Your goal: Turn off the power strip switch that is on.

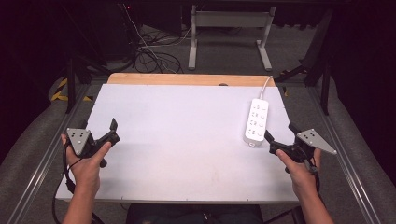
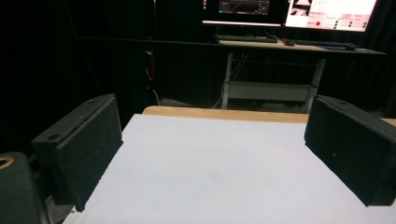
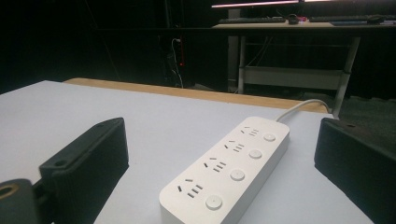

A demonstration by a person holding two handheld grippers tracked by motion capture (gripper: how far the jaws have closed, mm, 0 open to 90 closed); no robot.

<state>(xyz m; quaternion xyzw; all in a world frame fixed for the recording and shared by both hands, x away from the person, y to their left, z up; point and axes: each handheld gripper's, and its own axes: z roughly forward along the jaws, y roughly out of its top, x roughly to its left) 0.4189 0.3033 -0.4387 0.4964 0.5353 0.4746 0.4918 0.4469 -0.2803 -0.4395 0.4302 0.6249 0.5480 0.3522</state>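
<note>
A white rectangular plastic power strip (image 1: 256, 122) with four sockets and four round buttons is shown lying flat on the right part of the white-topped table (image 1: 187, 140), its white cable (image 1: 266, 84) led off over the far wooden edge. The right claw (image 1: 279, 136) is held just beside the strip's near end, not touching it; its jaws are set wide apart and nothing is gripped. In the right gripper view the strip (image 3: 229, 170) is seen between and beyond the two black jaws. The left claw (image 1: 113, 130) is held over the table's left edge, well apart from the strip, jaws likewise spread wide over bare table surface (image 2: 210, 172). Each claw is carried in one hand.
</note>
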